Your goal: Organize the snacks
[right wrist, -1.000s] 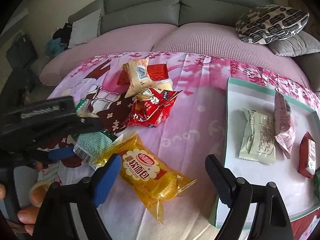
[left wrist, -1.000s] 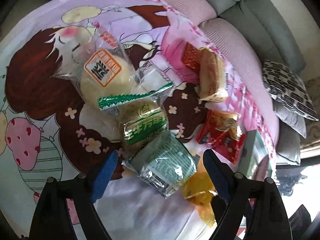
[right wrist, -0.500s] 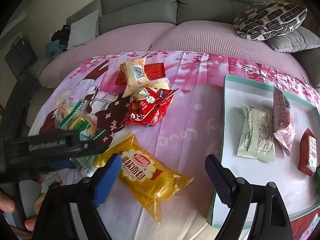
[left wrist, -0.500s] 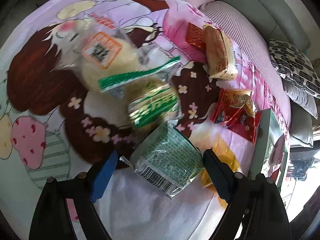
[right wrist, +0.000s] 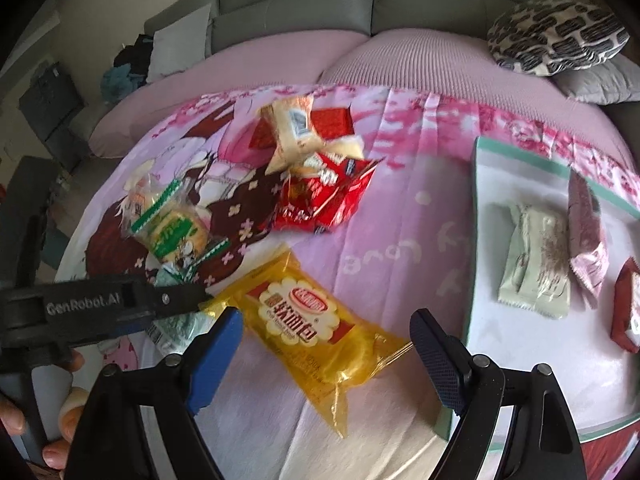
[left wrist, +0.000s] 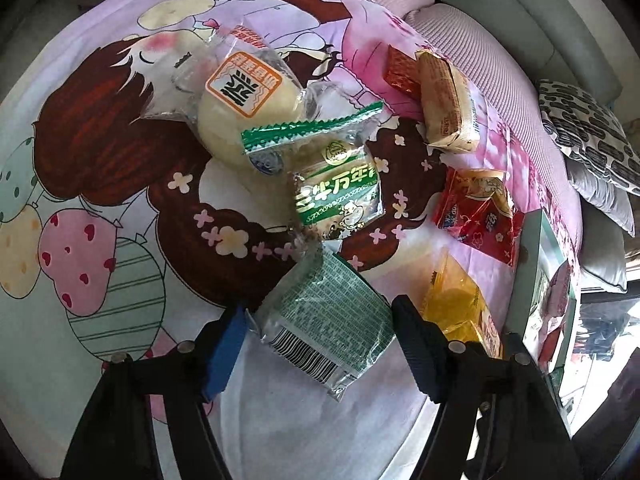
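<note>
**Snacks spread over a cartoon-print blanket, both jaws open**

Pink cartoon-print blanket [left wrist: 100,184] covered the bed on which we worked, with a grey sofa [right wrist: 360,4] behind it.

Nearest to us, our left gripper [left wrist: 318,320] had its jaws wide apart around the green-and-white packet [left wrist: 324,320], which lay barcode-up on the blanket between the fingers; whether either pad touched the wrapper, we could not tell. Our right gripper [right wrist: 326,332] likewise stood with its jaws spread wide and gripping nothing, the yellow bread bag [right wrist: 312,328] lying flat on the blanket between and just ahead of them. In the right wrist view the left gripper's black body crossed the lower left, with the yellow bag's corner just beside its tip.

Beyond the green-and-white packet we saw a clear bag with green lettering [left wrist: 340,196], its green crimped top leaning over a pale bun in a wrapper with an orange label [left wrist: 244,96]. To the right of these lay a red crinkled pouch [left wrist: 476,212]. Farther on, a beige wrapped cake [left wrist: 444,100] rested against a small red packet [left wrist: 402,70].

At the right stood the green-edged tray [right wrist: 476,240], already carrying a pale green sachet [right wrist: 534,264], a pink packet [right wrist: 586,236] and a red one [right wrist: 628,312] at the edge. Farthest off, a black-and-white patterned cushion [right wrist: 556,36] sat on the sofa.
</note>
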{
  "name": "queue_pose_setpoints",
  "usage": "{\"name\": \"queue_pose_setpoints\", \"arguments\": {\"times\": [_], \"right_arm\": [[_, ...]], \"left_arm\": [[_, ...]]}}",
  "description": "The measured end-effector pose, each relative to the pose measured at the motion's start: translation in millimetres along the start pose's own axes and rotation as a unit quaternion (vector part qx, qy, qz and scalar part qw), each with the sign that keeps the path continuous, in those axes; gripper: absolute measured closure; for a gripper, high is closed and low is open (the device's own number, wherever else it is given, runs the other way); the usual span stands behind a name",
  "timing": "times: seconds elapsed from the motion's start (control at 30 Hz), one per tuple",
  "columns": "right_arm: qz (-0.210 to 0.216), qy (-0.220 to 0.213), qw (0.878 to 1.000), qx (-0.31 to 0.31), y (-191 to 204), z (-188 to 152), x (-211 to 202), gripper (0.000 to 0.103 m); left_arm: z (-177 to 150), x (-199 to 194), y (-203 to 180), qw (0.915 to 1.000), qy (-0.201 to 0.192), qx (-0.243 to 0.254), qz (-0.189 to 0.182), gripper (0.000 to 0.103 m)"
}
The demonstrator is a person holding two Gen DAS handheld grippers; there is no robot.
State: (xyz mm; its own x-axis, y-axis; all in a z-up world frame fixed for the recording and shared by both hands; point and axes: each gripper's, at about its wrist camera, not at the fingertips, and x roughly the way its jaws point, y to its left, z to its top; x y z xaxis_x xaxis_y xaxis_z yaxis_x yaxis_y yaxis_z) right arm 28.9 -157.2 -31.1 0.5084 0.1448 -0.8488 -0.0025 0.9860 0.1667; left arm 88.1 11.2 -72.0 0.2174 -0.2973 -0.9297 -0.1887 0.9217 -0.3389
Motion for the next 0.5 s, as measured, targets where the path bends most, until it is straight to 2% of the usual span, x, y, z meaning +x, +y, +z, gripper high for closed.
{"name": "queue_pose_setpoints", "arguments": {"times": [0.2,0.33,0.4,0.43,0.5], "right_arm": [[0.018,0.015,1.000,-0.004,6.4,-5.3,-1.7,0.016],[0.057,0.020,0.998,0.003,9.3,-7.1,-7.8,0.019],[0.090,0.020,0.996,0.014,8.5,-7.7,-12.4,0.021],[0.094,0.015,0.995,0.016,8.6,-7.4,-14.3,0.021],[0.071,0.005,0.997,0.007,10.0,-6.2,-16.8,0.021]], "left_arm": [[-0.3,-5.0,13.3,0.9999,0.005,-0.012,-0.010,0.029],[0.7,-5.0,19.2,0.9997,0.006,-0.020,-0.011,0.029],[0.5,-6.7,23.6,0.9995,0.006,-0.027,-0.012,0.029],[0.7,-8.7,27.3,0.9995,0.006,-0.028,-0.011,0.029],[0.7,-10.0,30.5,0.9996,0.005,-0.026,-0.008,0.029]]}}
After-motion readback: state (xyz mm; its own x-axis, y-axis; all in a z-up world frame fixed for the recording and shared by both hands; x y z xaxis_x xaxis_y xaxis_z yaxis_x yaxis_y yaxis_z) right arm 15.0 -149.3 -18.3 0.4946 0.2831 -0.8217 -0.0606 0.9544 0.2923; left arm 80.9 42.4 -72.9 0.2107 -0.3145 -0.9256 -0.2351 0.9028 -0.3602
